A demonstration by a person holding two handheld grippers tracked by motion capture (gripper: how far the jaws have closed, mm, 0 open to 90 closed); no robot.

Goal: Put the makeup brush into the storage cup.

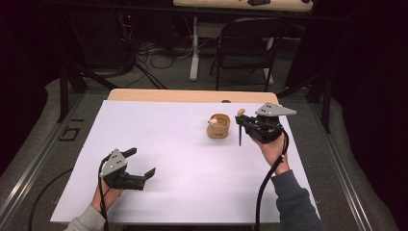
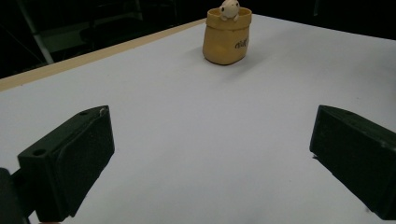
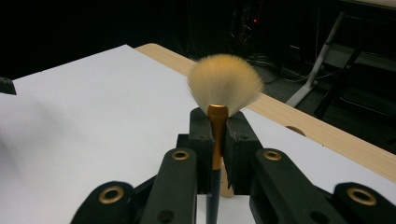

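So the right gripper [image 1: 242, 126] is holding a makeup brush [image 3: 219, 107] upright, its fingers [image 3: 201, 140] pinched tight on the gold collar just under the fluffy tan bristles, with the dark handle hanging down below. It's hovering just beside the little tan pouch-shaped pot [image 1: 219, 126], the one with a small pale figure peeking over its rim, sitting toward the far right of the white worktop [image 1: 159, 144].

My read: the brush is being carried, either headed for the pot or just lifted clear of it, can't tell which from here. If it's going in, the next move is lining the handle tip up over the opening and lowering straight down, because the pot looks light and a nudge on the rim could tip it.

The left gripper [image 1: 142, 162] is idling near the front left, well apart from everything, fingers [image 2: 70, 163] spread wide with nothing between them. It could come over and steady the pot, honestly.
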